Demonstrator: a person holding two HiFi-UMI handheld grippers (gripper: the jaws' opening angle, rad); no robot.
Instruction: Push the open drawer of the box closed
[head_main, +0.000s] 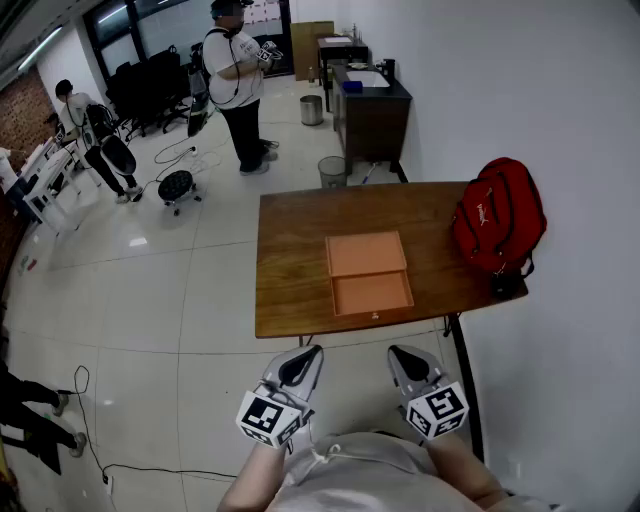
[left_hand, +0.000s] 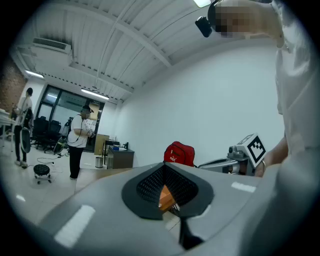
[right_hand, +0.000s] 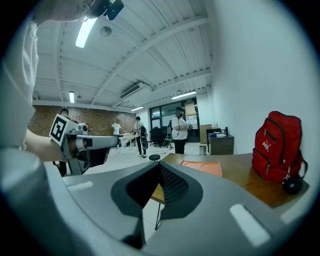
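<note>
I hold both grippers close to my body, short of the desk's (head_main: 290, 262) near edge and over the pale floor.

My left gripper (head_main: 304, 354) is clenched: in the left gripper view its (left_hand: 164, 168) dark ribbed pads meet at their tips and nothing is held. A sliver of orange shows through the hollow behind the tips.

Ahead of it and a little to its right, a flat orange box (head_main: 365, 253) lies near the middle of the brown wooden desk. The drawer (head_main: 371, 293) is pulled out toward me, and its front lies just inside the desk's near edge. Neither gripper touches it. Open floor separates both tips from the desk edge.

My right gripper (head_main: 402, 354) points roughly at the right part of the drawer. It is also clenched and empty: in the right gripper view its (right_hand: 160, 165) pads meet at the tips. That view shows the box (right_hand: 202, 167) lying beyond the tips and slightly right.

A red backpack (head_main: 497, 226) rests at the desk's right edge, against the white wall and well apart from the box.
</note>
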